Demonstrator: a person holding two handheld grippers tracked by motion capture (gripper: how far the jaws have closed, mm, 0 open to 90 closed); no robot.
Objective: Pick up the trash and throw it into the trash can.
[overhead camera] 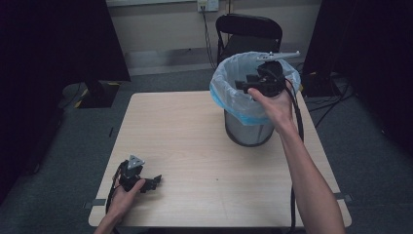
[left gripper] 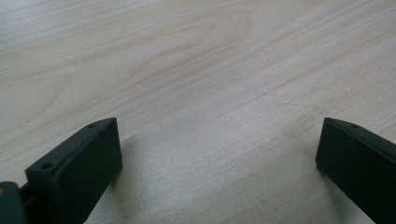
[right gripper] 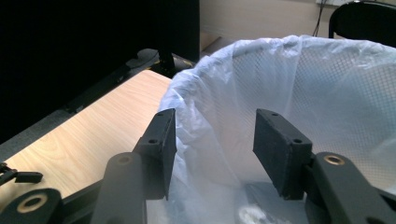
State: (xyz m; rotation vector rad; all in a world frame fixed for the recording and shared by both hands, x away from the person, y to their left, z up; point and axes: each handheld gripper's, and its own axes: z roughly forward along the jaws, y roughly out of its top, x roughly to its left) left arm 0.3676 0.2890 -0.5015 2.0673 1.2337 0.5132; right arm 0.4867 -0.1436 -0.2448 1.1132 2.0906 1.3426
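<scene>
No brand, label or legible writing anywhere.

Counted: one wooden table (overhead camera: pixel 195 146), one mesh waste bin (overhead camera: pixel 249 127) with one pale blue-white plastic liner (overhead camera: pixel 234 97), two hand-held grippers, one black folding chair (overhead camera: pixel 248 31) behind the table, one wall socket (overhead camera: pixel 208 5) with a cable hanging from it, two dark curtains, left (overhead camera: pixel 53 39) and right (overhead camera: pixel 370 48).

Bin standing on the table's far right part, liner folded over the rim.

Right gripper (overhead camera: pixel 247 81) held by the right hand (overhead camera: pixel 275 105) over the bin's mouth, grey three-cornered plate (overhead camera: pixel 278 55) on top, black cable (overhead camera: pixel 297 122) trailing down along the forearm. In the right gripper view, right gripper (right gripper: pixel 215 144) with jaws spread apart, nothing between them, liner (right gripper: pixel 327 93) and mesh wall beyond, something small and pale at the bin's bottom (right gripper: pixel 252 215), too blurred to name.

Left gripper (overhead camera: pixel 157 181) resting low at the table's near left corner, held by the left hand (overhead camera: pixel 124 195), well apart from the bin. In the left gripper view, left gripper (left gripper: pixel 219 149) with jaws spread wide, bare wood grain (left gripper: pixel 210 70) between them, nothing pinched.
</scene>
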